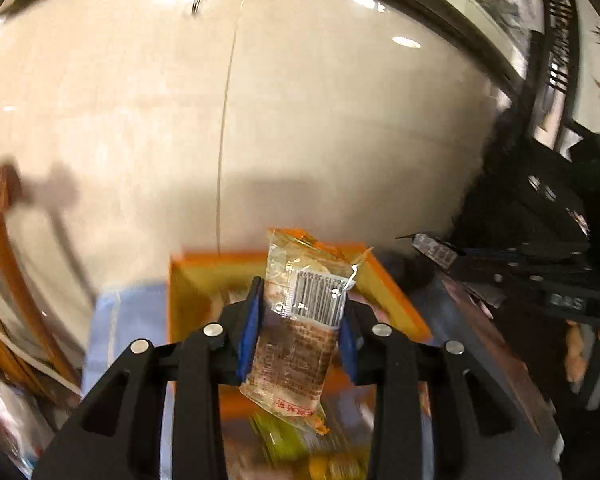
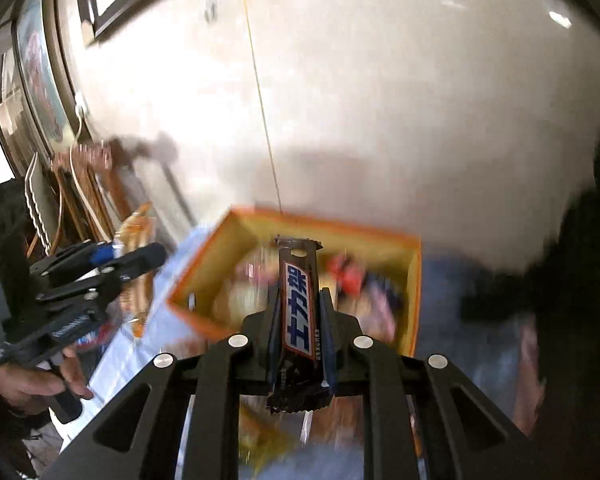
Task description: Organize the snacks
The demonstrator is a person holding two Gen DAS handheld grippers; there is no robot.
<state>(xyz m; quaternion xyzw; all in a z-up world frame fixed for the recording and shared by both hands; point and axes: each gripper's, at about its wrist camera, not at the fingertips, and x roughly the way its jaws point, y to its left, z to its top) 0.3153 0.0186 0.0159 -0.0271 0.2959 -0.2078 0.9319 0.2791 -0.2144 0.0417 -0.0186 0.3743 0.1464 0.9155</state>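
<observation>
My left gripper is shut on a clear orange-trimmed snack packet with a barcode, held above the near edge of an orange box. My right gripper is shut on a brown chocolate bar with a blue and white label, held above the same orange box, which holds several blurred snacks. The left gripper also shows in the right wrist view at the left, with its packet. The right gripper shows in the left wrist view at the right.
The box stands on a light blue cloth over a table. Loose snacks lie blurred below the grippers. A white wall is behind. Wooden chairs stand at the left. Dark equipment is at the right.
</observation>
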